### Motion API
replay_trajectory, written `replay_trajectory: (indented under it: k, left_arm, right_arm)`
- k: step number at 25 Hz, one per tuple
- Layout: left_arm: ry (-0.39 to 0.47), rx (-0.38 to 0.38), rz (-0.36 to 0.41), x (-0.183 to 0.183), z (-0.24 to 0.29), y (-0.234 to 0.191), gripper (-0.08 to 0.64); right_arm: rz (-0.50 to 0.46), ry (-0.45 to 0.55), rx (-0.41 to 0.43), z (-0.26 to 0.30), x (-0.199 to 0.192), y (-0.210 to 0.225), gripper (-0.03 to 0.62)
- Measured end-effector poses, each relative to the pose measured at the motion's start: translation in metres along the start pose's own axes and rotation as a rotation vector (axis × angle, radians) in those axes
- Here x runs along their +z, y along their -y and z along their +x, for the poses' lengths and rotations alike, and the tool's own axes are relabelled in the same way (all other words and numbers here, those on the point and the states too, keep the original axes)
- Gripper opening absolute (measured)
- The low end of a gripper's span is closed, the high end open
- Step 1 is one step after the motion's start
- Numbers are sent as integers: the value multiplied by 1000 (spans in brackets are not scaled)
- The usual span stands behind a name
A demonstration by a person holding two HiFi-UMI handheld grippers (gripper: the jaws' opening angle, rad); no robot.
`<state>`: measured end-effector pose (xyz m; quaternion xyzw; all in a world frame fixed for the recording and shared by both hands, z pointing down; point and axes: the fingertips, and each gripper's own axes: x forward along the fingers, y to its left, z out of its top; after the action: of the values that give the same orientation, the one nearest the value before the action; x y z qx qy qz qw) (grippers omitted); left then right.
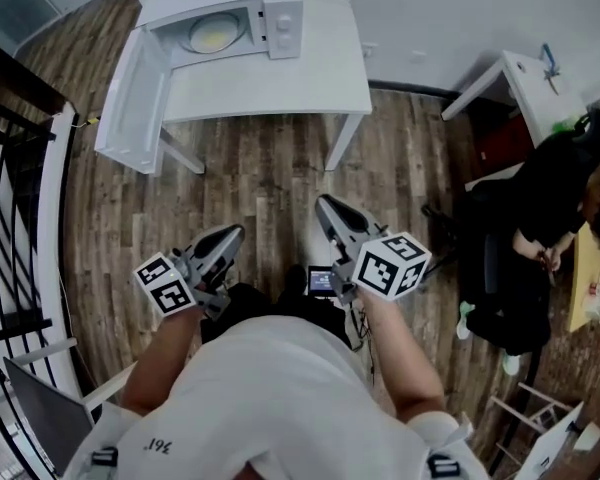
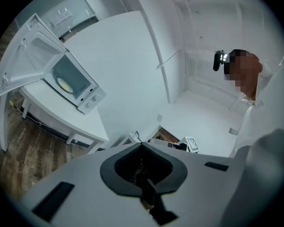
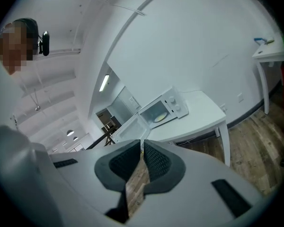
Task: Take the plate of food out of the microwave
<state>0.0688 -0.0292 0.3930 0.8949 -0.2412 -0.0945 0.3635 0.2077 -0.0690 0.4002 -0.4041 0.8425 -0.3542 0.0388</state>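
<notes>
A white microwave (image 1: 235,20) stands on a white table (image 1: 280,83) at the far side of the room, its door (image 1: 130,103) swung wide open to the left. Inside sits a plate of yellowish food (image 1: 212,36), also visible in the left gripper view as the plate (image 2: 65,84) and in the right gripper view as the plate (image 3: 158,117). My left gripper (image 1: 235,234) and right gripper (image 1: 325,205) are held close to my body, well short of the table. Both are shut with nothing between the jaws.
Wooden floor (image 1: 260,178) lies between me and the table. A black railing (image 1: 20,228) runs along the left. At the right, a seated person in black (image 1: 540,228) is near a second white table (image 1: 520,78).
</notes>
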Motion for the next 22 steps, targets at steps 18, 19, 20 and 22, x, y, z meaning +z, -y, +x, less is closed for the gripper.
replay_trajectory:
  k: [18,19,20,22]
  left_arm:
    - [27,29,34,108,40,-122,6]
    - [27,23,32,116,40,-129,6]
    - [27,16,29,124,41,-136,6]
    - [27,4,24,139,40,-148,6]
  right_arm:
    - [-35,12,-9,149,57,23,5]
    - [-35,15,-13,159,61,22,9]
    - [-34,20,-18,168,65,21,20]
    - [-34,26,-31,185,72,20,33]
